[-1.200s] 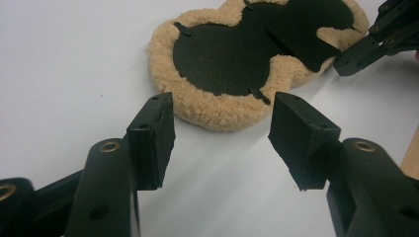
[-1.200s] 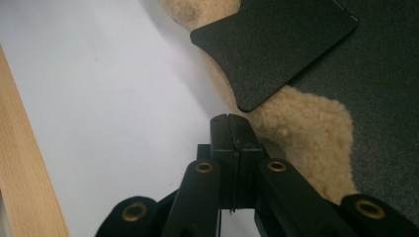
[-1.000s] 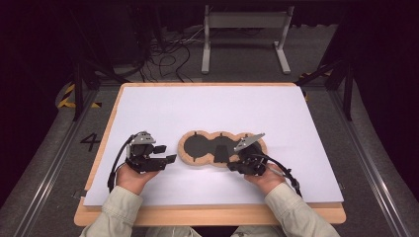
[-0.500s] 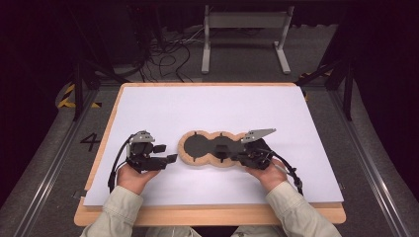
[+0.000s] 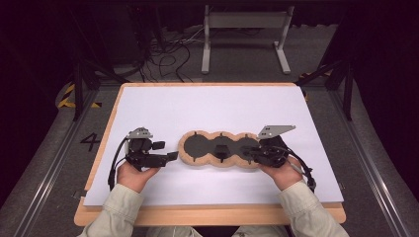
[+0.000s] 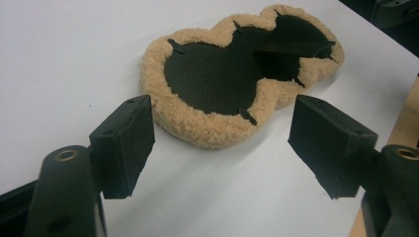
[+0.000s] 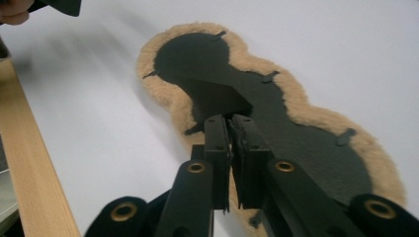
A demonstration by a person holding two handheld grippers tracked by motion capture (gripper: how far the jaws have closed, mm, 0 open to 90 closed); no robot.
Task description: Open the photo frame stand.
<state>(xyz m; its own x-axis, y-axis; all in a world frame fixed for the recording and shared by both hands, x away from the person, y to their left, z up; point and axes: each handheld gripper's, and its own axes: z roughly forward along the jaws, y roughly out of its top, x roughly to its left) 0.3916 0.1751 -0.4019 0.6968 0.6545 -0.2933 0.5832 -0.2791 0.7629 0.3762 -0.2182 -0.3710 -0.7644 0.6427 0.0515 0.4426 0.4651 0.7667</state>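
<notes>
Sliding inward along the fleece pad, the right gripper now pinches its dark lining; the left gripper waits beside it, jaws spread.

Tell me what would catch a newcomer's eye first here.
A tan fleecy three-lobed pad with a black centre lies mid-table on the white sheet. The right hand-held gripper, jaws shut, pinches a black flap at its right lobe, while the left hand-held gripper waits open beside its left end.
</notes>
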